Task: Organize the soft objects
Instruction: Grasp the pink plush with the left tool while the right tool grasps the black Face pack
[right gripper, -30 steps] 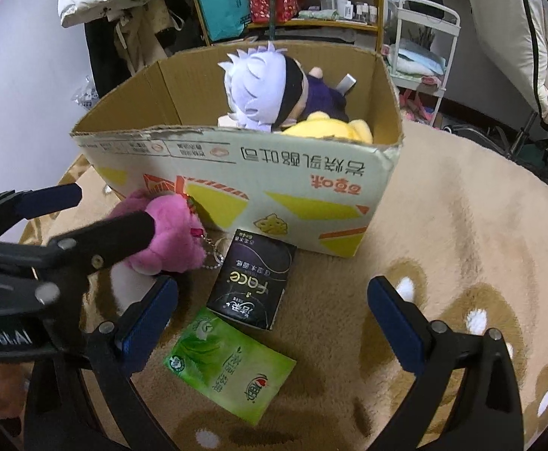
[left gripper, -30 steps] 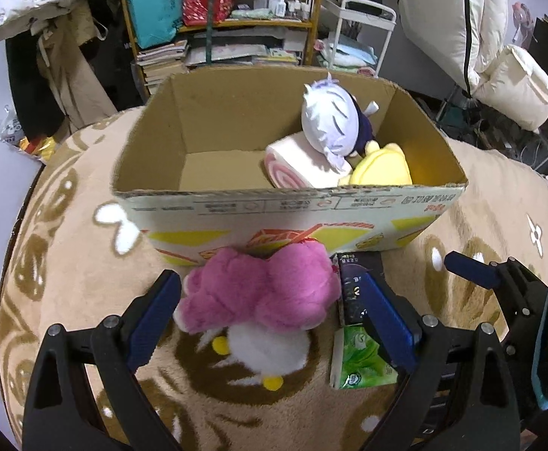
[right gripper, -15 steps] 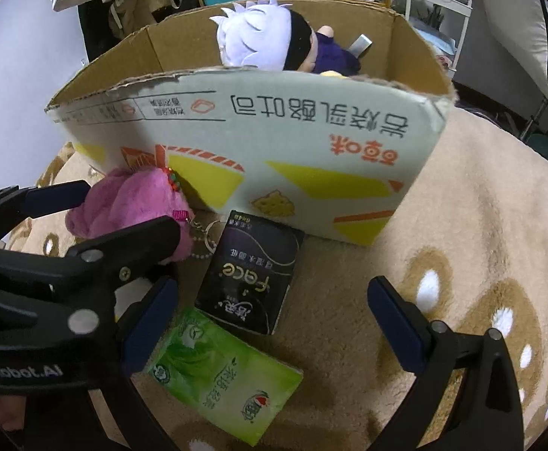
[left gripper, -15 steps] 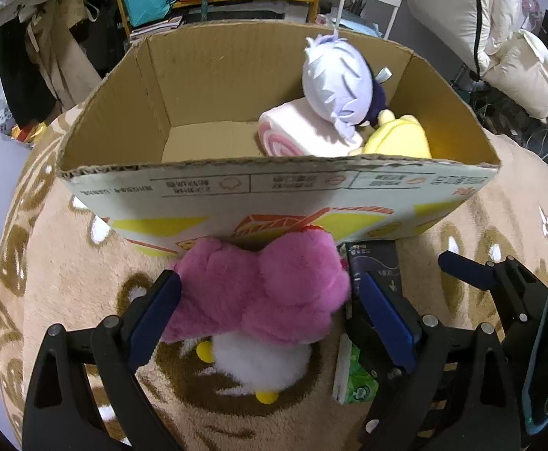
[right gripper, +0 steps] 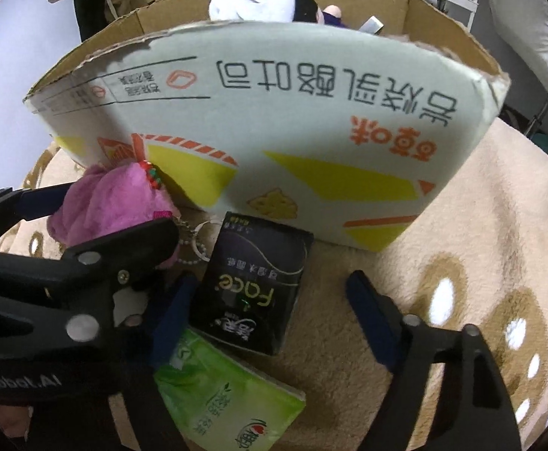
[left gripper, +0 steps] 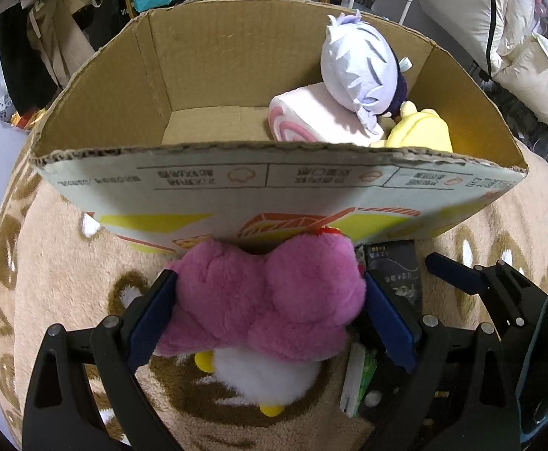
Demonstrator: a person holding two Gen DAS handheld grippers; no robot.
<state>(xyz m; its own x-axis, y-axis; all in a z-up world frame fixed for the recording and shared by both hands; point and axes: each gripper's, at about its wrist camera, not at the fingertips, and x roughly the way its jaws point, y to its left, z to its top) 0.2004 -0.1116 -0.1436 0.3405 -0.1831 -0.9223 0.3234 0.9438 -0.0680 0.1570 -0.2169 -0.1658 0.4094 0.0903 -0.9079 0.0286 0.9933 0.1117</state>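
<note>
Left gripper (left gripper: 270,308) at lower centre of the left wrist frame, both blue pads pressed into the sides of the pink plush toy (left gripper: 270,297): pinching it. Toy lying on the beige rug (left gripper: 48,282), its top touching the front wall of the cardboard box (left gripper: 236,188); white body and yellow feet visible beneath the pink part. Keyring chain (right gripper: 195,240) trailing from the toy, seen left of centre in the right wrist frame.

Right gripper (right gripper: 270,323) at lower centre of its frame, jaws just been closing, now partly spread. Black tissue pack (right gripper: 255,285) between the pads; left pad at its edge, right pad clear of it. No firm grip seen. Green tissue pack (right gripper: 228,394) below, partly under the black one and the left pad.

Inside the box, upper right of the left wrist frame: white-haired doll (left gripper: 364,71), pink roll plush (left gripper: 315,120), yellow plush (left gripper: 420,135), packed together at the right end.
</note>
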